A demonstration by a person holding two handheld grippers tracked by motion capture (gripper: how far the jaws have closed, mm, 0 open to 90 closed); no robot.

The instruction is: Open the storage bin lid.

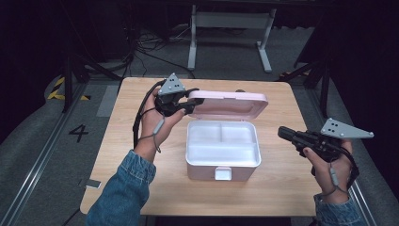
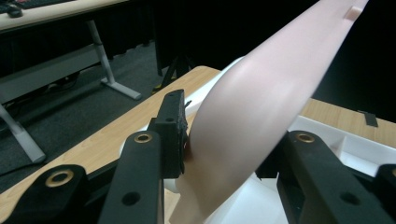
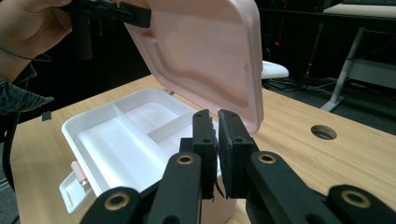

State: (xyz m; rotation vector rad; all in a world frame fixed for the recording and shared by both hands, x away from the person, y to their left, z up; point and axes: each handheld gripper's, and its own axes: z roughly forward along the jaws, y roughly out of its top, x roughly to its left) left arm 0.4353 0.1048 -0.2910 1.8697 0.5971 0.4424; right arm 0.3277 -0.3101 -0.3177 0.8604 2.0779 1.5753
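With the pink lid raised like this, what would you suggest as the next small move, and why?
Probably keep swinging the pink plastic lid back. The left gripper is clamped on its edge, the lid is only partly open above the white compartmented box, and the right gripper, jaws shut and holding nothing, waits off to the side.

Light falls from above onto the wooden table, which is evenly bright, while the floor and room around it sink into near black. Shadows on the tabletop are soft and faint. In the left gripper view the pink lid is smeared and out of focus, filling the near field. The right gripper view is sharper; its background stays dim.
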